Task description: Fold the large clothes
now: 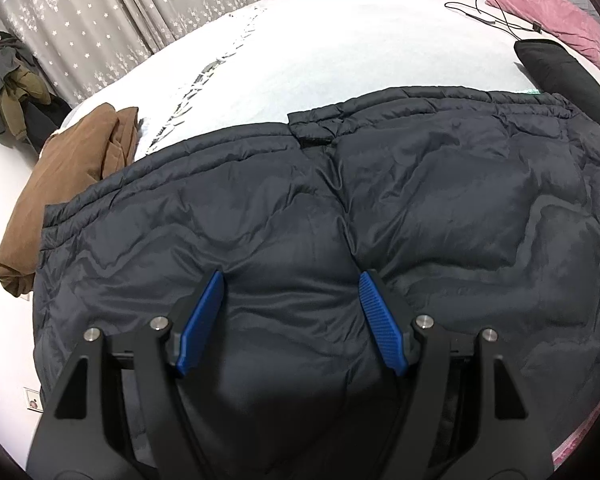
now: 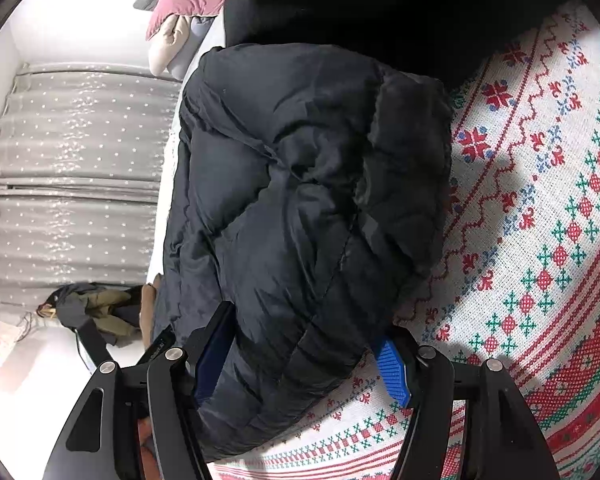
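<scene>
The black padded jacket (image 1: pixel 340 216) covers the bed's (image 1: pixel 300 48) near edge; the left tool (image 1: pixel 292 280) hovers wide open above it, and the right tool (image 2: pixel 304 344), jaws apart, has the jacket's bunched end between its fingers.

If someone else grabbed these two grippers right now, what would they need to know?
Left gripper: open, tips resting on the dark puffer jacket, holding nothing.
Right gripper: open around a bunched part of the jacket; I can't tell whether it is pinching.
The jacket lies spread across the bed, one end over a patterned cloth. A brown garment sits at the bed's edge.
Done: jacket seems laid out, maybe partly folded.
Left: finish the folds, probably then the brown garment.
</scene>
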Tool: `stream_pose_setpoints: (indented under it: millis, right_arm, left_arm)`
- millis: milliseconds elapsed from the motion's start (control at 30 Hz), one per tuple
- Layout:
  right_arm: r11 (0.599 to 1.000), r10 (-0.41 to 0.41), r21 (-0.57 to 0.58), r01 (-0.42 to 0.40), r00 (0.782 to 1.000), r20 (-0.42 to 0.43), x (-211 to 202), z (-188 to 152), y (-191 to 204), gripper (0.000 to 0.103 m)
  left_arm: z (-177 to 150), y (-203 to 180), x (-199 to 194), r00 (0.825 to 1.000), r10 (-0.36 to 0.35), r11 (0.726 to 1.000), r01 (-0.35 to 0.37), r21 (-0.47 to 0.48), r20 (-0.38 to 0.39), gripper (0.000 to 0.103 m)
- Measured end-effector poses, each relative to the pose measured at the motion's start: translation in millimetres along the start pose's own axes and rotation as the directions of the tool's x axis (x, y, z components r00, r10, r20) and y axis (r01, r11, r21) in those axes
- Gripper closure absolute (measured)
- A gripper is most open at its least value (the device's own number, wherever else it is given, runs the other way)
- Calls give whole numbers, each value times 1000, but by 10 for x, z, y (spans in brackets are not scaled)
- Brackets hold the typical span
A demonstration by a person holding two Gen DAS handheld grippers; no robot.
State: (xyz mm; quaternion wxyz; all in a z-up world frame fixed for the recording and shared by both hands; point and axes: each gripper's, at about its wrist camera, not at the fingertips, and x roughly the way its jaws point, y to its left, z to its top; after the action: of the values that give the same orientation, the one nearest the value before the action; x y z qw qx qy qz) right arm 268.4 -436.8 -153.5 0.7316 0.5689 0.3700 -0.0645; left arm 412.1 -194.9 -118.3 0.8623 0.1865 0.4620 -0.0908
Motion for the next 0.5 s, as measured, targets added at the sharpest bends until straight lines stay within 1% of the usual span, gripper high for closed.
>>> stream_pose_setpoints:
  millis: [133, 300, 400, 500]
  right_arm:
    - [1000, -11, -5, 11, 1000, 3, -59, 27, -96, 37]
    - [1000, -12, -3, 12, 1000, 7, -75, 24, -100, 37]
    - [1000, -10, -2, 10, 1000, 6, -86, 26, -99, 37]
    - [1000, -6, 4, 6, 1000, 3, -85, 23, -95, 37]
  left_arm:
    - [-34, -65, 18, 1000, 22, 1000, -22, 18, 5, 32]
    - [-61, -52, -32, 1000, 10, 1000, -10, 5, -10, 32]
    - [-167, -61, -205, 1000, -9, 1000, 9, 9, 2, 32]
    - [-393, -108, -433, 999, -38, 999, 37, 36, 24, 32]
